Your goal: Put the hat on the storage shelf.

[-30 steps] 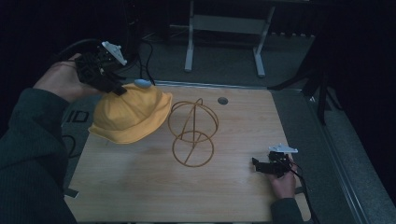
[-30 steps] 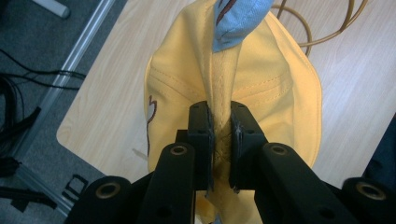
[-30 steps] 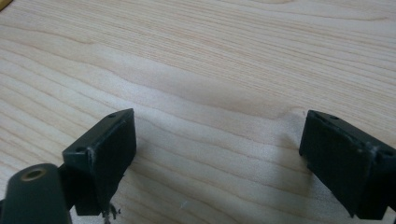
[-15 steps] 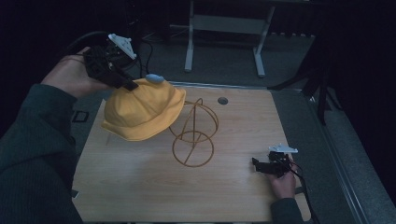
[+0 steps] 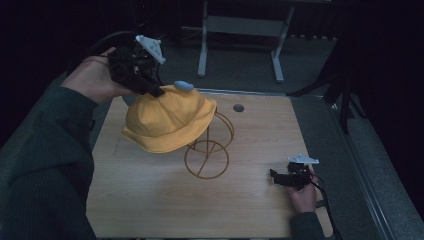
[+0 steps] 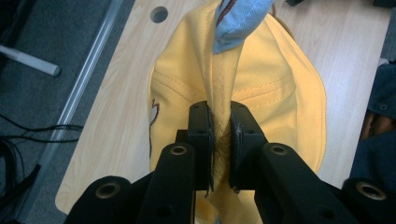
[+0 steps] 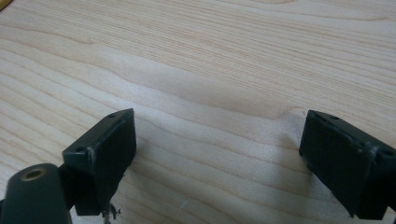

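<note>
A yellow bucket hat with a light blue tag at its crown hangs in the air over the left part of a gold wire stand. My left gripper is shut on a fold of the hat's fabric near the crown, held up at the table's far left. The hat covers the stand's upper left side. My right gripper rests low at the table's near right, its jaws wide apart above bare wood with nothing between them.
The wooden table has a round cable hole near its far edge. A metal frame stands on the floor behind the table. Grey floor lies to the right.
My left gripper has lifted the hat and carried it right, from the table's left side to above the wire stand. The right gripper has stayed put.
</note>
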Demonstrator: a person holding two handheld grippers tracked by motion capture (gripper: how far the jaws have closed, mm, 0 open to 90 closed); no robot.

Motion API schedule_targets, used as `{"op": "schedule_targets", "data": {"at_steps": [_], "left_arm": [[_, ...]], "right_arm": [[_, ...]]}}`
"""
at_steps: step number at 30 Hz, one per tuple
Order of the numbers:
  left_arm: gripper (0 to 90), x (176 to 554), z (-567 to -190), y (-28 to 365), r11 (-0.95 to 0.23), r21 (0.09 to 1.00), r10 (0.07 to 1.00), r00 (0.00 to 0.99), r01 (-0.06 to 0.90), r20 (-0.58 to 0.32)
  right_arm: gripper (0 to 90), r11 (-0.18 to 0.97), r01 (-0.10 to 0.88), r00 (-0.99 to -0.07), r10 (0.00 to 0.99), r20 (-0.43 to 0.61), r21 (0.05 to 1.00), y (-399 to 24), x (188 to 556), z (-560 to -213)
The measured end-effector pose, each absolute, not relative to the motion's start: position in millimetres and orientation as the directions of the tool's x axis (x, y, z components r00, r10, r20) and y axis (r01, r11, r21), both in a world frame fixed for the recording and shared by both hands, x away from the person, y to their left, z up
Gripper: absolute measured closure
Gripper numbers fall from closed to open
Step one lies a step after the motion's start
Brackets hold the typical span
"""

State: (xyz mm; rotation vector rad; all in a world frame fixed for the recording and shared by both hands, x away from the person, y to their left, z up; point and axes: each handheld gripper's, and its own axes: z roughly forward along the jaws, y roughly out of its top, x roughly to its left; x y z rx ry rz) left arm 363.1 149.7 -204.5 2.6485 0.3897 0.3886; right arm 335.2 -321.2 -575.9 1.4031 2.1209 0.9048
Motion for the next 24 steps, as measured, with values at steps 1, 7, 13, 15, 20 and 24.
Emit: {"op": "schedule_targets", "data": {"at_steps": [1, 7, 13, 15, 20, 24], "left_arm": [[80.8, 363.7, -204.5, 145.8, -0.872, 0.446, 0.323, 0.923, 0.203, 0.211], [80.5, 370.4, -210.9, 120.8, -0.879, 0.442, 0.295, 0.931, 0.176, 0.216], [79.9, 379.4, -224.8, 91.3, -0.89, 0.43, 0.265, 0.94, 0.153, 0.214], [79.8, 380.9, -226.6, 86.1, -0.894, 0.425, 0.255, 0.942, 0.144, 0.217], [79.2, 384.3, -235.3, 66.8, -0.895, 0.428, 0.236, 0.948, 0.126, 0.215], [78.5, 387.8, -246.2, 50.8, -0.899, 0.422, 0.23, 0.947, 0.118, 0.225]], "right_arm": [[10.9, 0.271, 0.634, -0.389, 0.921, -0.004, 0.724, -321.1, 335.2, -575.9], [10.9, 0.27, 0.634, -0.389, 0.921, -0.004, 0.724, -321.1, 335.2, -575.9], [10.9, 0.271, 0.634, -0.389, 0.921, -0.004, 0.724, -321.1, 335.2, -576.0], [10.9, 0.27, 0.634, -0.388, 0.922, -0.004, 0.725, -321.1, 335.2, -576.0], [10.9, 0.273, 0.632, -0.391, 0.92, -0.005, 0.725, -321.1, 335.4, -576.1], [10.9, 0.272, 0.632, -0.391, 0.92, -0.005, 0.725, -321.0, 335.5, -576.1]]}}
